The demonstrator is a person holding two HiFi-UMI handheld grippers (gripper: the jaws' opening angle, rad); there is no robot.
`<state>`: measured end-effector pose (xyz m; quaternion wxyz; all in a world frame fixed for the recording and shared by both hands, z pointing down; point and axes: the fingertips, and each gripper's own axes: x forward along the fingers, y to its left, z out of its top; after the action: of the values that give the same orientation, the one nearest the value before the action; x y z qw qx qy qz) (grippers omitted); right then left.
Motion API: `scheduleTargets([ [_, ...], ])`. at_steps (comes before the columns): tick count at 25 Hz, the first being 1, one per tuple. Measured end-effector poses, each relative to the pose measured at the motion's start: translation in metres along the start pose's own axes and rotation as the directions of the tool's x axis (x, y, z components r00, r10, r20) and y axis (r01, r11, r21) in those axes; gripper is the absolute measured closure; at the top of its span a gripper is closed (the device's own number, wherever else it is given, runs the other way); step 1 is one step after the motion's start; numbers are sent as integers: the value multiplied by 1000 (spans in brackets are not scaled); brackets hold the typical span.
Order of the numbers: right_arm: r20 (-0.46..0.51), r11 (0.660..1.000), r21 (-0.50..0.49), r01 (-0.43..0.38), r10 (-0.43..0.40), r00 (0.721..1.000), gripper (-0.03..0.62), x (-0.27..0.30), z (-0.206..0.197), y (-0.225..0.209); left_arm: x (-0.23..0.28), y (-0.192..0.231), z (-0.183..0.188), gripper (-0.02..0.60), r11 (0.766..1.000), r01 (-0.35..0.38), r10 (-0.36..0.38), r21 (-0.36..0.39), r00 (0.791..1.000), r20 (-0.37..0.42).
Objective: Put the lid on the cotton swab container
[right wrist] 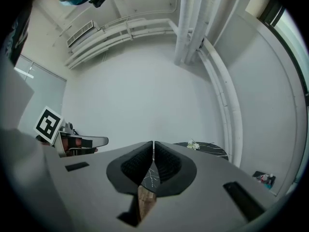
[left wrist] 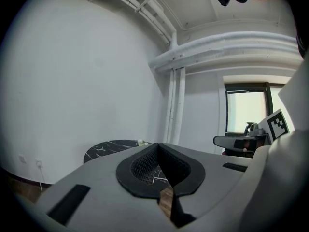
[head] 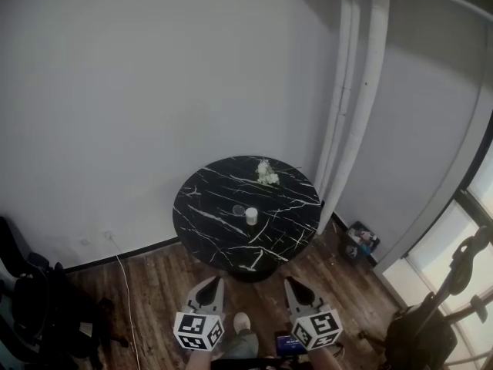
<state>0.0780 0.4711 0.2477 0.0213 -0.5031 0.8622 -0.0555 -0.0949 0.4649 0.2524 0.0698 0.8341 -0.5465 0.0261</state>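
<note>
A small white cylindrical container (head: 251, 216) stands upright near the middle of a round black marble table (head: 208, 199). Just to its left lies a faint, clear round piece (head: 239, 209) that may be the lid. My left gripper (head: 215, 283) and right gripper (head: 292, 283) hang low over the wooden floor, well short of the table, side by side. In the left gripper view, the left gripper (left wrist: 158, 145) has its jaws together and empty. In the right gripper view, the right gripper (right wrist: 153, 143) has its pads meeting, with nothing between them.
White flowers (head: 266, 173) lie at the table's far edge. White pipes (head: 362, 91) run up the wall to the right of the table. A black chair (head: 23, 299) stands at the left. A small bin (head: 360, 240) and a black stand (head: 439, 314) are on the right.
</note>
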Motion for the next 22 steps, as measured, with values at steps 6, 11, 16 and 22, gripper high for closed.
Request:
scheduleTargets([
  [6, -20, 999, -38, 5, -6, 1000, 574, 27, -2, -13, 26, 16, 0, 568, 1000, -27, 27, 1, 1000, 2],
  [11, -40, 999, -44, 3, -5, 999, 574, 65, -11, -32, 64, 38, -4, 568, 999, -51, 51, 2, 999, -2],
  [16, -53, 998, -70, -5, 1, 999, 574, 120, -13, -55, 118, 70, -2, 568, 998, -67, 67, -8, 998, -10],
  [22, -97, 999, -39, 29, -33, 995, 574, 181, -15, -90, 190, 95, 6, 568, 999, -43, 43, 14, 998, -35],
])
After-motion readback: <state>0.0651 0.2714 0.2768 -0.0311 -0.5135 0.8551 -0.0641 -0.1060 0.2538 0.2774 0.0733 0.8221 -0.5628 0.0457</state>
